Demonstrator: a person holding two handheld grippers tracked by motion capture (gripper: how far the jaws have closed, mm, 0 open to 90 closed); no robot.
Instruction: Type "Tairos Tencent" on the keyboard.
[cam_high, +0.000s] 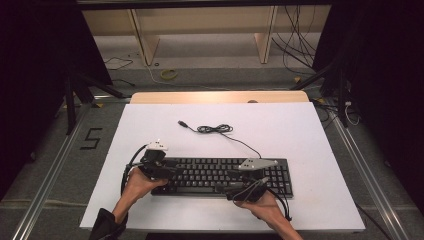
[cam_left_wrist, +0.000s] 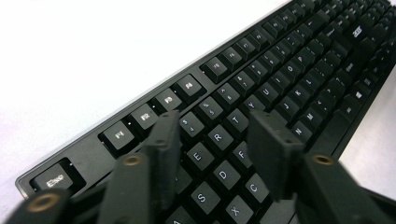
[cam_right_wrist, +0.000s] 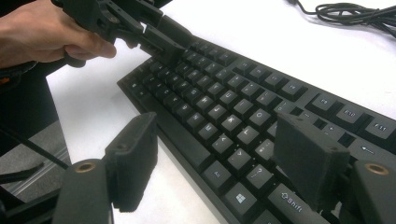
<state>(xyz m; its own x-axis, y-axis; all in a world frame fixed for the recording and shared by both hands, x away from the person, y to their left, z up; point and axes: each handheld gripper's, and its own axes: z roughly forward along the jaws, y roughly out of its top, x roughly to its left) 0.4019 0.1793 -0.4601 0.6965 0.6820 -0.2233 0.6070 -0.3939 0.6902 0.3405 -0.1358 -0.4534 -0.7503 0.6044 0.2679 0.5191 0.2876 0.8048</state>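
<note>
Your left hand-held gripper (cam_high: 167, 169) hovers released over the matte black keyboard (cam_high: 220, 176), which lies at the white bench's (cam_high: 300, 130) 6 o'clock. Your right hand-held gripper (cam_high: 231, 184) straddles its front edge, unclenched. The coiled cable (cam_high: 215, 129) lies at 12 o'clock.

In the left gripper view the keyboard (cam_left_wrist: 261, 88) is cut off at the top right and bottom edges, and its far keys are blurred. In the high view the key letters are too small to read, and the cable (cam_high: 220, 131) plug is too small to tell.
</note>
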